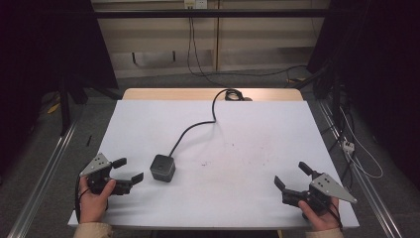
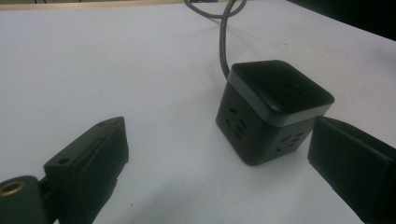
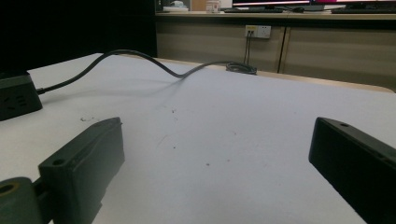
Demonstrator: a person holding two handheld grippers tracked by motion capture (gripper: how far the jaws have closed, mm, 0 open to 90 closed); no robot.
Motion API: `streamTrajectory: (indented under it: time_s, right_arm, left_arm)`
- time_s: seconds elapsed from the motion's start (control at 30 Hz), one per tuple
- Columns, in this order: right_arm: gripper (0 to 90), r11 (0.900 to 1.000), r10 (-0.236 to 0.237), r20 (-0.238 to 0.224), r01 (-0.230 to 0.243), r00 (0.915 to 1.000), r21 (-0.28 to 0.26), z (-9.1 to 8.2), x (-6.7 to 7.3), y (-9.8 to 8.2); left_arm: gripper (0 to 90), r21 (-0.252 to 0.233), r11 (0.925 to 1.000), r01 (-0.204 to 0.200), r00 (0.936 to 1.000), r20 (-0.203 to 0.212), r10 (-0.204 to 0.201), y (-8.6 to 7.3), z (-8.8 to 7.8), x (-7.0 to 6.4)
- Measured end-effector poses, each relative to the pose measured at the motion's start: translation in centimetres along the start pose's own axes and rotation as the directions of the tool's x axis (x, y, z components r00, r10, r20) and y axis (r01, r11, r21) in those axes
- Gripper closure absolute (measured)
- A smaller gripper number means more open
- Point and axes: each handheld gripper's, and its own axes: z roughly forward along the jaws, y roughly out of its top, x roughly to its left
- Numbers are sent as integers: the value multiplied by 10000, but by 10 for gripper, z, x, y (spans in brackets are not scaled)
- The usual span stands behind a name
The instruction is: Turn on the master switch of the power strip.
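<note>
— What's that black thing on the table?

— A socket cube (image 1: 162, 167) — a small, dark power block with rounded corners, sitting flat and upright on the white table (image 1: 247, 148), left of the middle and toward the near edge.

— What does it look like up close?

— Smooth top, a thin grey band just under it, and outlet slots on its side faces.

— And the lead?

— A dark cord (image 1: 193, 126) leaves its far side and snakes across the table to a small coil at the far edge.

No lettering, brand or number can be read on the black socket cube (image 2: 273, 112); its faces carry only plug slots. The white tabletop (image 1: 257, 148) around the cube bears no label.
</note>
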Motion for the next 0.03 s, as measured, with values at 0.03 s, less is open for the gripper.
streamTrajectory:
  time_s: [0.03]
  right_arm:
    - [26, 10000, 1, -4, -1, 10000, 0, 0, 0, 0]
  left_arm:
    - [50, 28, 10000, -8, 10000, -23, 8, 0, 1, 0]
